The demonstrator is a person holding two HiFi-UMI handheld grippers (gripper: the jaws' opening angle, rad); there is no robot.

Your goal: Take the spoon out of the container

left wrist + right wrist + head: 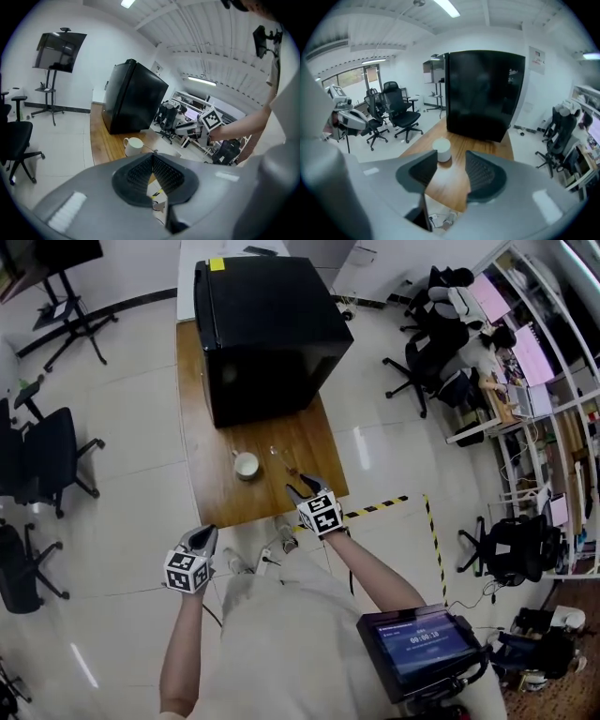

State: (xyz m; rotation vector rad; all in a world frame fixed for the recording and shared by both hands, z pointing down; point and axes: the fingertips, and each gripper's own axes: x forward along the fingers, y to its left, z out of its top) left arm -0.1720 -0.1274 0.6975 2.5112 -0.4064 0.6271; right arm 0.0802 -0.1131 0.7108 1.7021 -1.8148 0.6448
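Left gripper (153, 155): closed tip to tip, nothing between the pads, touching nothing. In head view (207, 532) held off the near edge of the table (216, 495), over floor.

Right gripper (452, 155): jaws apart, moderate gap, empty, no contact. In head view (303, 486) tips just over the table's near right part.

Spoon (281, 461): out of the mug (246, 465), flat on the wood just to its right, apart from it, between mug and right gripper. Too small to tell bowl end from handle end. Mug upright, near table centre, in front of the black cabinet (267, 329); looks empty from above.

View differences:
- Head view only: both grippers at once, top-down gap between mug and spoon, yellow-black floor tape (375, 509), screen unit (417, 643) at the person's chest.
- Left gripper view only: side look at mug (133, 146) with handle facing left, thin spoon (149, 150) low on the table beside it, plus right gripper's marker cube (212, 119) further right.
- Right gripper view only: mug (442, 149) framed in the open gap, well ahead of the tips, cabinet (485, 93) behind. No spoon visible there. 2 office chairs (396, 115) on the left.
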